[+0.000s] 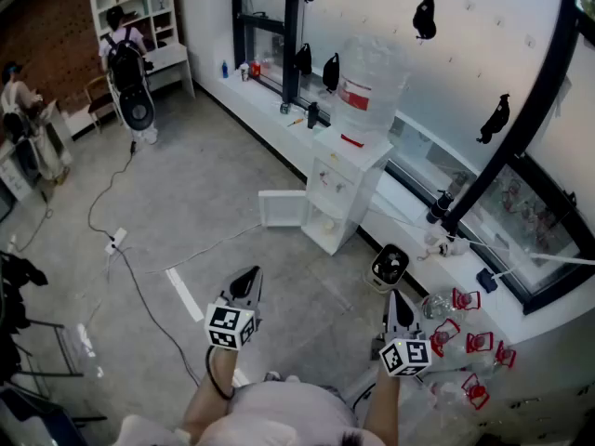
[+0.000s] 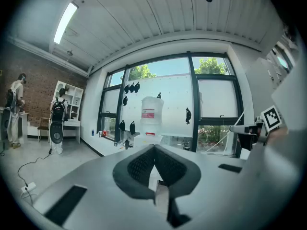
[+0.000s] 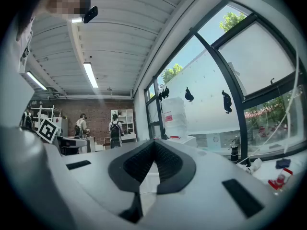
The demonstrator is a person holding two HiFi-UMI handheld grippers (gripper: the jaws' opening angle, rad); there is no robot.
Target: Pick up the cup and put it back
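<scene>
I cannot make out any cup in these views. A white water dispenser (image 1: 349, 170) with a clear bottle (image 1: 372, 77) on top stands by the window ledge, and its lower cabinet door (image 1: 282, 208) hangs open. My left gripper (image 1: 249, 277) is held level over the floor, short of the open door, jaws shut with nothing between them. The right gripper (image 1: 396, 297) hovers to the right, near a black round device (image 1: 389, 266), also shut and empty. In the left gripper view the left gripper (image 2: 154, 147) faces the dispenser bottle (image 2: 149, 114). In the right gripper view the right gripper (image 3: 154, 143) has the dispenser (image 3: 175, 121) just to its right.
Clear bottles with red holders (image 1: 465, 328) lie on the ledge at lower right. Cables and a power strip (image 1: 115, 241) run across the grey floor. Two people (image 1: 125, 59) stand by a white shelf (image 1: 139, 7) at the far back left. Dark equipment (image 1: 23, 342) is at the left edge.
</scene>
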